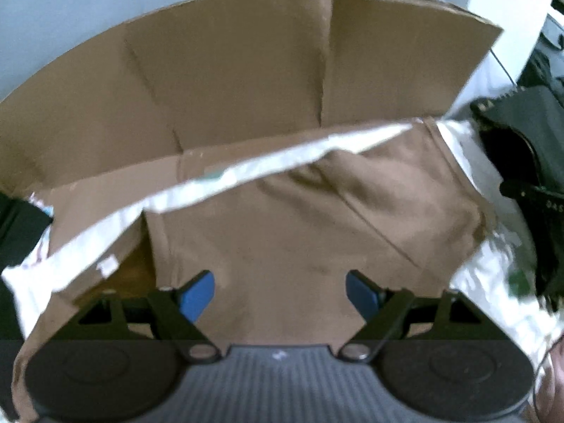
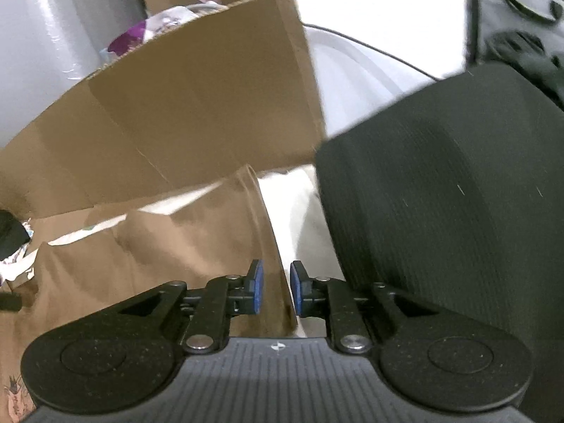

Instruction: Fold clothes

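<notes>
A brown garment (image 1: 299, 229) lies spread on a white sheet (image 1: 493, 275), creased, with a seam running across its right part. My left gripper (image 1: 280, 294) hovers just over its near part, blue pads wide apart and nothing between them. In the right wrist view the same brown garment (image 2: 158, 253) fills the lower left, and its right edge runs down between the pads of my right gripper (image 2: 276, 292). Those pads stand a narrow gap apart and do not pinch the cloth.
A cardboard box (image 1: 229, 70) with raised flaps stands right behind the garment, and its flap (image 2: 194, 105) shows in the right wrist view too. A large black padded object (image 2: 440, 211) crowds the right side. Dark gear (image 1: 528, 176) sits at the right edge.
</notes>
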A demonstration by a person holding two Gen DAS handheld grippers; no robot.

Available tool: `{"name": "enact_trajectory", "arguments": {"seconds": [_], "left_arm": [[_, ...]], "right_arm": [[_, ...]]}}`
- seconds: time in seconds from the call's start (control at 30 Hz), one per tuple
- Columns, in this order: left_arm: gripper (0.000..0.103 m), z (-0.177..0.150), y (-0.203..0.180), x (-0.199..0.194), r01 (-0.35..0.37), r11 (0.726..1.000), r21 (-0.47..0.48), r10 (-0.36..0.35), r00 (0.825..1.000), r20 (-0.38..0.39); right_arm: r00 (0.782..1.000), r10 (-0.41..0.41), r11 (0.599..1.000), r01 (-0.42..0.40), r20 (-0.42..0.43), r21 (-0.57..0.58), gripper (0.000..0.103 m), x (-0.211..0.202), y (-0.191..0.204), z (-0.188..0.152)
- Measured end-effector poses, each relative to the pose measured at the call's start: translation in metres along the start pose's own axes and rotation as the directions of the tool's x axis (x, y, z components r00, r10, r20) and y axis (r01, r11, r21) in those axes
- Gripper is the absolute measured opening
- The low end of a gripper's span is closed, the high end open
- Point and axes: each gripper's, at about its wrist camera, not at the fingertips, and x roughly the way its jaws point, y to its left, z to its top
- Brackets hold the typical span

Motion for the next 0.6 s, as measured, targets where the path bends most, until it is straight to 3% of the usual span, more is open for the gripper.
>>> {"name": "enact_trajectory", "arguments": {"seconds": [0.23,0.6], "left_arm": [[0.064,0.013,0.018,0.045,0.068,0.996,-0.054,-0.064,0.996,0.065],[0.064,0.041,0.016,0.083,0.201,0.978,-0.056,-0.192,0.972,0.136]], "right_arm": [[0.999,0.03,0.991,-0.032,-0.018,-0.129,0.032,0.038,0.021,0.014],[1.0,-0.03,0.969,0.027,-0.008,-0.246,0.037,0.068,0.022,0.023]]}}
